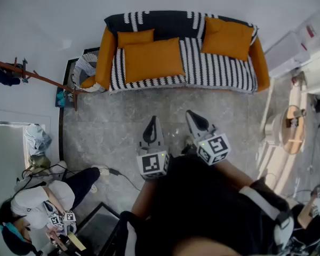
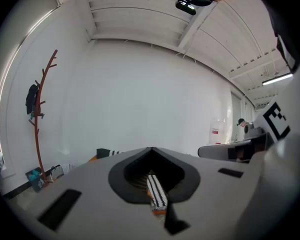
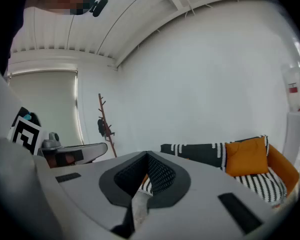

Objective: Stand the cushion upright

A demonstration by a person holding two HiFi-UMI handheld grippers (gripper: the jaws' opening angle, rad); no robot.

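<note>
- We are holding both grippers over the grey floor (image 1: 122,116), well short of the sofa (image 1: 218,71), and both are pointing towards it.
- The left gripper (image 1: 153,122) is showing its jaws pressed together with nothing between them. Its own view (image 2: 151,159) is showing only a sliver of striped sofa cover past the closed tips.
- The right gripper (image 1: 192,116) is likewise clamped shut and carrying nothing. Its own view (image 3: 146,160) is confirming the pads are meeting.
- We are taking the large orange cushion (image 1: 152,59) as the task's thing. It is lying flat on the left seat, with its face to the ceiling.
- Its long axis is running side to side along the seat, with the right end sitting slightly further back.
- A smaller orange cushion (image 1: 135,37) is propped against the backrest just behind it. A third cushion (image 1: 228,38) is leaning at the right end, and the right gripper view is showing it too (image 3: 246,156).
- The flat cushion is lying almost straight ahead of the left gripper, and ahead and to the left of the right one.
- We are judging the left gripper the nearer by a little, though neither is close.
- Before any lift, we are expecting that both sets of jaws need opening and that both need bringing forward to the cushion's near edge.
</note>
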